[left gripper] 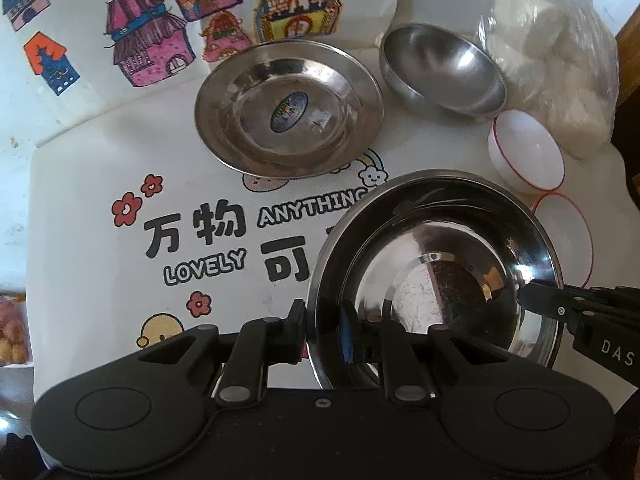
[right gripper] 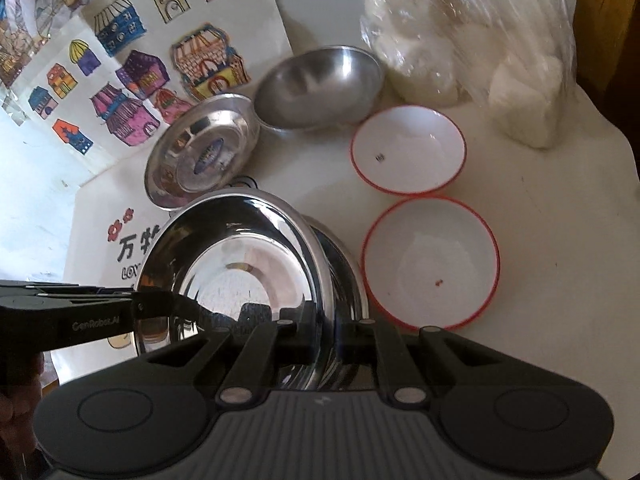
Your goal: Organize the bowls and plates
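Both grippers, left (left gripper: 326,334) and right (right gripper: 328,336), pinch the steel plate (left gripper: 436,264) rim, near the stickered plate (left gripper: 288,108).

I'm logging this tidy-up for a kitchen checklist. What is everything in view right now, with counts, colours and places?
steel plate: one, shiny silver, held by its rim on two sides by both grippers, above the cloth.
second steel plate: one, silver with a blue sticker inside, resting on the cloth farther back.
steel bowl: one, dull silver, beside that plate.
white bowls: two, white with red rims, beside the steel dishes.
plastic bag: one, clear, with white lumps inside, behind the bowls.
cloth: one, white with cartoon print and lettering, covering the table.
house drawings: several, multicoloured, at the back.
left gripper: black, shut on the plate's rim.
right gripper: black, shut on the opposite rim.
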`<state>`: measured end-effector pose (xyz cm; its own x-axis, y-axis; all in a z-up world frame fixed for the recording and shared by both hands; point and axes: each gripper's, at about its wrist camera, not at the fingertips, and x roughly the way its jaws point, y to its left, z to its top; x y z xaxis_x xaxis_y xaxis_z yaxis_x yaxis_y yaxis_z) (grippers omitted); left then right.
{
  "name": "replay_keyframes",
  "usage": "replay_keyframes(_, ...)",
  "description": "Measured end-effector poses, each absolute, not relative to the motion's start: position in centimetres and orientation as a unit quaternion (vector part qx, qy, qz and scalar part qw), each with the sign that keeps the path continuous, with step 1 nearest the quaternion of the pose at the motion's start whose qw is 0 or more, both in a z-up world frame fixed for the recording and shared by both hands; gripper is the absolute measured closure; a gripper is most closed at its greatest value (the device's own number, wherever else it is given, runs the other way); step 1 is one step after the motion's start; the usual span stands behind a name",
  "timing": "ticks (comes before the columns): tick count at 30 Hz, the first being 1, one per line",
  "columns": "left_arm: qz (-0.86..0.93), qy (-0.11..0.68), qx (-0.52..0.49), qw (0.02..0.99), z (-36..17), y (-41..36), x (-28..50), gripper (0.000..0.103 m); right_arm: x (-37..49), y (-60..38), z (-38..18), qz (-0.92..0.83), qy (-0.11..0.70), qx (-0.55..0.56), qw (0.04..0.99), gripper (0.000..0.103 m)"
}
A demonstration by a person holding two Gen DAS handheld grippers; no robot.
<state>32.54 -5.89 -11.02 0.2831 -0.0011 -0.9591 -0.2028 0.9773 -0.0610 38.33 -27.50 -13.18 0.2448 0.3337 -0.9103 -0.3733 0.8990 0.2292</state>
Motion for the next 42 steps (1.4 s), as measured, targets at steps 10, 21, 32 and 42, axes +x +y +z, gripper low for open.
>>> replay_keyframes(10,0.070,0.603,-0.066,0.792,-11.7,-6.6,33.2,0.083,38.8,-27.3,-13.2,0.219,0.589,-0.023,0.777,0.093)
replay_keyframes(21,0.071,0.605,-0.060,0.791,-11.8,-6.8,33.6,0.081,39.0,-26.9,-13.1,0.214,0.593,-0.026,0.776,0.091)
replay_keyframes(32,0.065,0.605,-0.068,0.791,-11.8,-6.6,33.7,0.081,38.9,-26.6,-13.0,0.214,0.590,-0.031,0.778,0.085)
replay_keyframes(42,0.066,0.602,-0.075,0.793,-11.3,-6.1,33.4,0.065,38.5,-26.1,-12.5,0.211,0.585,-0.039,0.782,0.077)
